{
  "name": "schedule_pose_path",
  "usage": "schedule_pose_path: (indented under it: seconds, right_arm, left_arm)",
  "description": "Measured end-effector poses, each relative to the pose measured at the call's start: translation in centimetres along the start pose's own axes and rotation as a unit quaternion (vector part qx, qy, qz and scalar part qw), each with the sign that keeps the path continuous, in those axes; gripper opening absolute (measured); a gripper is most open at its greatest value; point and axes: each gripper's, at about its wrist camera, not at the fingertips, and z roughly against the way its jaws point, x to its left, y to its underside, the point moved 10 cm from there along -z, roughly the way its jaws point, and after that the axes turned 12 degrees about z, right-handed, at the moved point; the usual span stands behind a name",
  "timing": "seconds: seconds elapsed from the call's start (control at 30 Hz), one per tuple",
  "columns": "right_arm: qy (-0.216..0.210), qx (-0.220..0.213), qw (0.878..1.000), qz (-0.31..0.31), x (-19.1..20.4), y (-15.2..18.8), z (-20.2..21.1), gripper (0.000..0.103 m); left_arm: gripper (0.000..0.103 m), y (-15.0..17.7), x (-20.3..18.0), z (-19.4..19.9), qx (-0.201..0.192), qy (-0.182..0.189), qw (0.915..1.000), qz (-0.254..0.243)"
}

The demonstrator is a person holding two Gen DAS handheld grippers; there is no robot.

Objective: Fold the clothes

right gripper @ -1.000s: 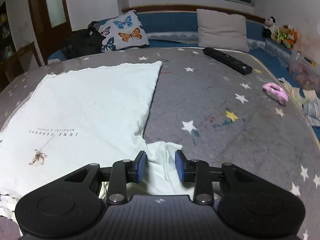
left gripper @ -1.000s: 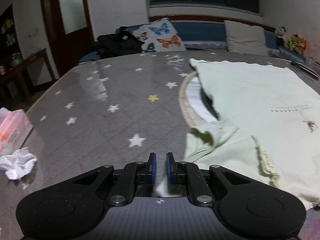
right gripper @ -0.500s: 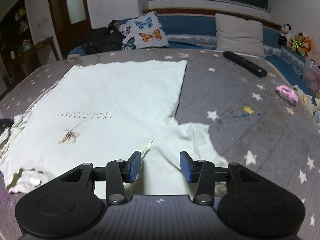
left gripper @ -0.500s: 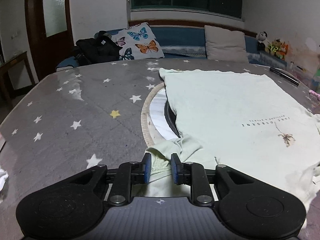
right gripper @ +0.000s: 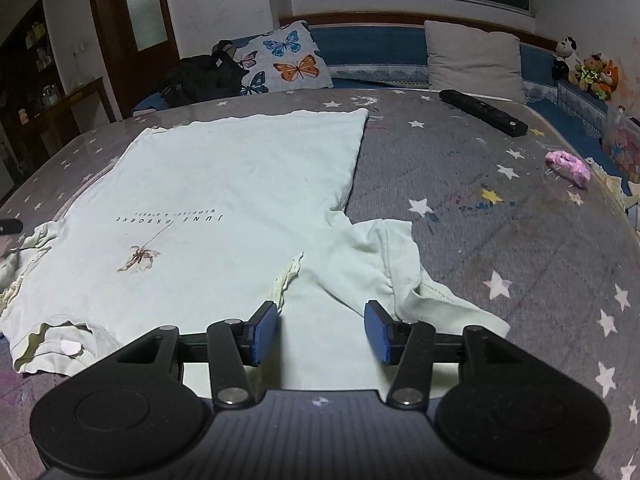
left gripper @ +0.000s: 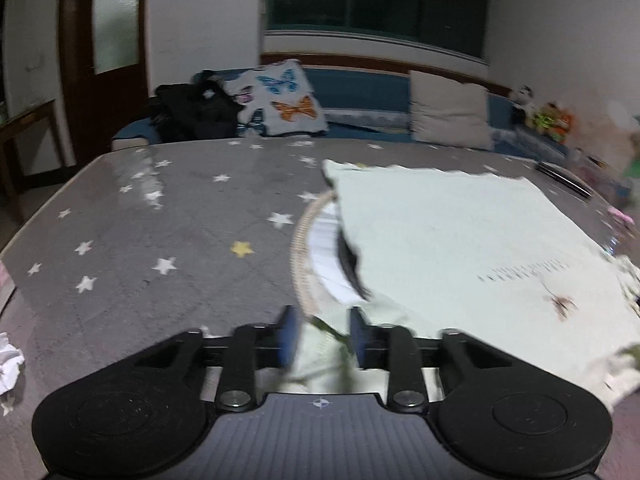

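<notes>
Nearest, the left gripper (left gripper: 322, 336) straddled a sleeve with its jaws apart and the right gripper (right gripper: 320, 332) hung released over the shoulder of the pale green T-shirt (right gripper: 224, 208), which lay spread, print up, on the starred table (right gripper: 520, 240), apparently with no fold yet made.

Dim room, left view motion-blurred, fisheye-warped edges.
</notes>
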Motion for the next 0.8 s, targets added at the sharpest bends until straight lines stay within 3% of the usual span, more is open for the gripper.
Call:
schedule_pose_path:
  seconds: [0.13, 0.2, 0.23, 0.33, 0.63, 0.8]
  right_arm:
    - [0.0, 0.0, 1.0, 0.001, 0.2, 0.2, 0.0, 0.051]
    - [0.001, 0.0, 1.0, 0.001, 0.2, 0.2, 0.1, 0.051]
    - [0.001, 0.0, 1.0, 0.002, 0.2, 0.3, 0.1, 0.051]
    - [0.001, 0.001, 1.0, 0.005, 0.3, 0.3, 0.1, 0.051]
    - [0.009, -0.003, 0.999, 0.034, 0.8, 0.8, 0.2, 0.055]
    - [0.012, 0.001, 0.999, 0.043, 0.9, 1.1, 0.7, 0.057]
  left_arm:
    - [0.039, 0.3, -0.2, -0.6, 0.004, -0.001, 1.0, -0.007]
    - [0.026, 0.2, 0.0, -1.1, 0.003, -0.007, 0.9999, -0.009]
    - [0.011, 0.1, 0.2, -1.3, 0.003, -0.01, 0.9999, -0.01]
    - [0.004, 0.0, 0.5, -2.0, 0.001, -0.019, 0.9997, -0.012]
    - [0.004, -0.4, 1.7, -3.9, 0.0, -0.047, 0.9988, -0.014]
    - [0.007, -0.3, 2.6, -2.3, -0.005, -0.068, 0.9976, -0.004]
